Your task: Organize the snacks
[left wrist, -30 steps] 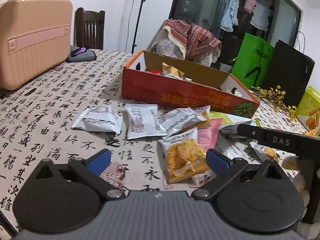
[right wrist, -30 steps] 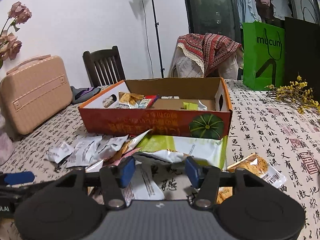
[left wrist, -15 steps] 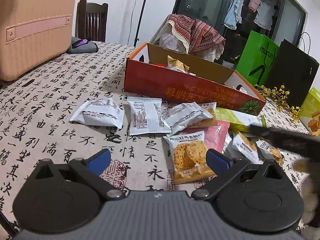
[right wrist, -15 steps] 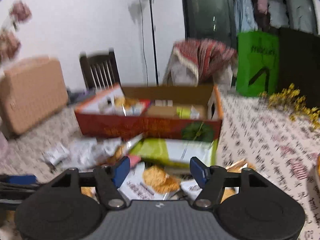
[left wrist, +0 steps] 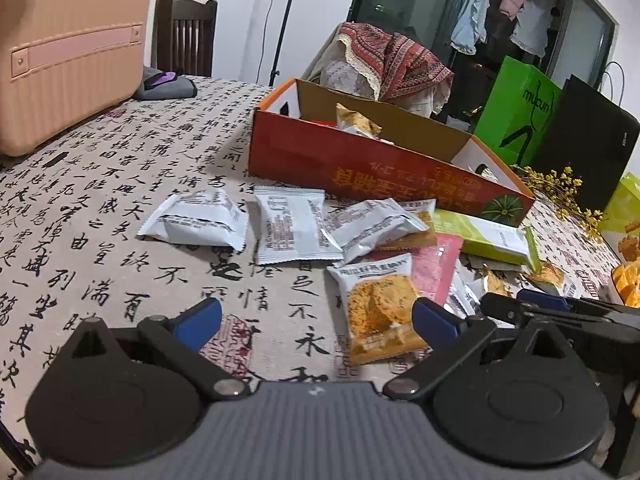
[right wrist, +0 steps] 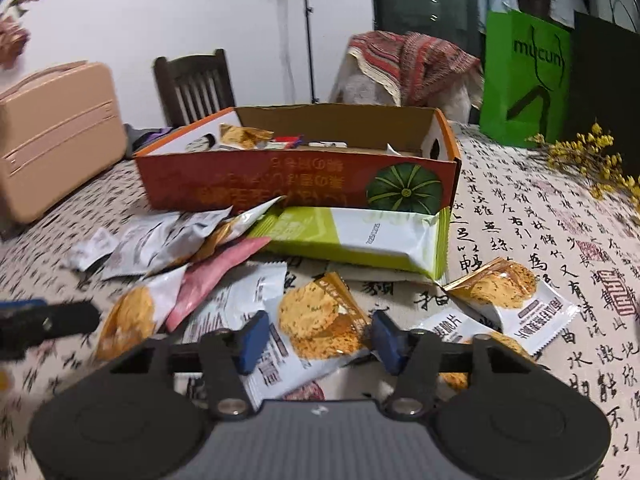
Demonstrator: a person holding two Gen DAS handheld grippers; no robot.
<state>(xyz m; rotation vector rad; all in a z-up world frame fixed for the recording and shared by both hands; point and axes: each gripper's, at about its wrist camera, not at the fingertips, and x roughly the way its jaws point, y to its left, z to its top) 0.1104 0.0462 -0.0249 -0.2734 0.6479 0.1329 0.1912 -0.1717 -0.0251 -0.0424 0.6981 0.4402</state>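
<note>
Both right gripper (right wrist: 316,336) fingers have closed in around a cracker packet (right wrist: 316,328); left gripper (left wrist: 316,316) stays spread.

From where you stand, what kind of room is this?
Most likely a lived-in home, perhaps a dining area. A table under a calligraphy-print tablecloth has a wooden chair pulled up to it, clothes hang drying behind a glass door, and snack packets lie around an orange cardboard box.
</note>
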